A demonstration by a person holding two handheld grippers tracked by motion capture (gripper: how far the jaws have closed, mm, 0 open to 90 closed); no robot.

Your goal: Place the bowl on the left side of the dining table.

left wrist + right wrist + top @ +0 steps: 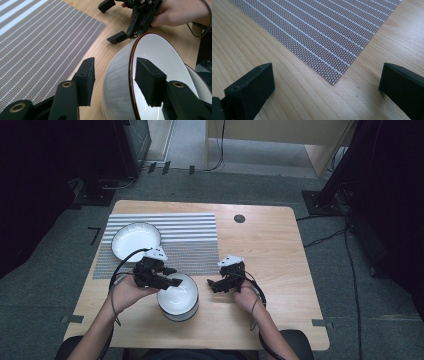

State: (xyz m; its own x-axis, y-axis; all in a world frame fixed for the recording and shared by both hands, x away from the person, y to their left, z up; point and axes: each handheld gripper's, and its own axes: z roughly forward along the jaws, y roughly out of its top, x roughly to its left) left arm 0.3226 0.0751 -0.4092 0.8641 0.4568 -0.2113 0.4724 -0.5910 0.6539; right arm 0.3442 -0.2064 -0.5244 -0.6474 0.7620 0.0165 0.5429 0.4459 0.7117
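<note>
A white bowl (180, 301) with a dark rim stands near the table's front edge, and it seems to sit inside a second bowl of the same kind. My left gripper (172, 276) straddles its left rim. In the left gripper view (113, 65) one jaw is inside the bowl (117, 82) and the other outside its wall, with a small gap on each side, so the pads are not pressing. My right gripper (216, 285) rests open on the wood just right of the bowl, held by a hand (175, 12). Its jaws (327, 72) stand wide with nothing between them.
A striped grey placemat (170, 247) covers the table's left back part, its corner lying ahead of the right gripper (332, 80). A white plate (136, 240) sits on the mat's left side. A round cable hole (239, 218) is at the back. Bare wood (280, 265) extends to the right.
</note>
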